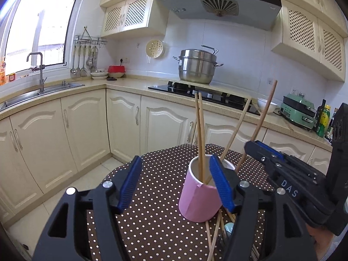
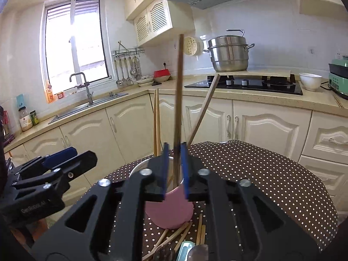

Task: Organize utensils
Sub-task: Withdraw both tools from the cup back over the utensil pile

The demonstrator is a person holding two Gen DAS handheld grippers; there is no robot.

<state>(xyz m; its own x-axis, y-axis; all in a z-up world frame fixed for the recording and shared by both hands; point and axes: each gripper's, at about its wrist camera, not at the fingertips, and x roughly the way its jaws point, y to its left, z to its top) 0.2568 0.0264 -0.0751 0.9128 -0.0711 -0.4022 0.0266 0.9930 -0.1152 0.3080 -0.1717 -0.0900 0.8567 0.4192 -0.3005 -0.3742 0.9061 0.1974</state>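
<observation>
A pink cup (image 1: 200,198) stands on the polka-dot table (image 1: 156,217) with several wooden chopsticks (image 1: 200,130) upright in it. My left gripper (image 1: 175,161) is open, its right pad over the cup's rim and its left pad well clear of the cup. My right gripper (image 2: 174,146) hovers over the pink cup (image 2: 171,208), pads slightly apart. A blurred brown chopstick (image 2: 179,87) stands loose between them, its lower end inside the cup. In the left wrist view that chopstick (image 1: 264,115) rises past the right gripper (image 1: 248,146). Loose chopsticks and spoons (image 2: 184,239) lie in front of the cup.
Cream cabinets and a counter run behind the table. A steel steamer pot (image 2: 228,54) sits by the black hob (image 2: 250,84), and a sink (image 2: 91,106) with a tap lies under the window. A white bowl (image 2: 310,81) and a green appliance (image 1: 298,113) stand at the right.
</observation>
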